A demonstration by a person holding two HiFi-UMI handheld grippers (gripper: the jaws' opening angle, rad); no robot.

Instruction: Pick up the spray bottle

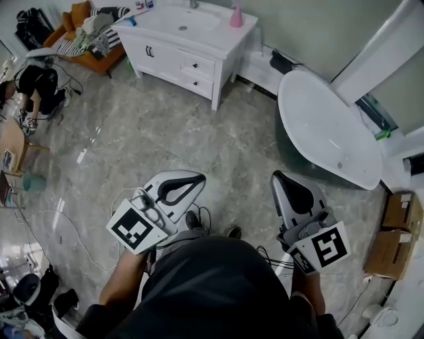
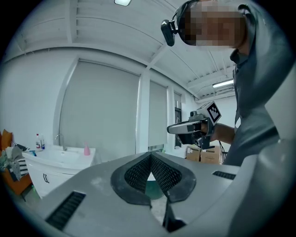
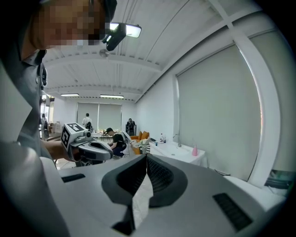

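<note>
While both point out over the floor, the left tool and right tool are closed and empty. The pink bottle stands on the counter, well ahead of them.

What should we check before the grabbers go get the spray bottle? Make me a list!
1. Left gripper empty: ok, jaws together, nothing between them.
2. Right gripper empty: ok, jaws together, nothing held.
3. Jaws open for a grab: not ok, both are shut.
4. Spray bottle found: cannot tell. A pink bottle stands on the white cabinet, but its top is too small to show a sprayer.
5. Near enough to reach: not ok, a stretch of floor lies between the grippers and the cabinet.
</note>
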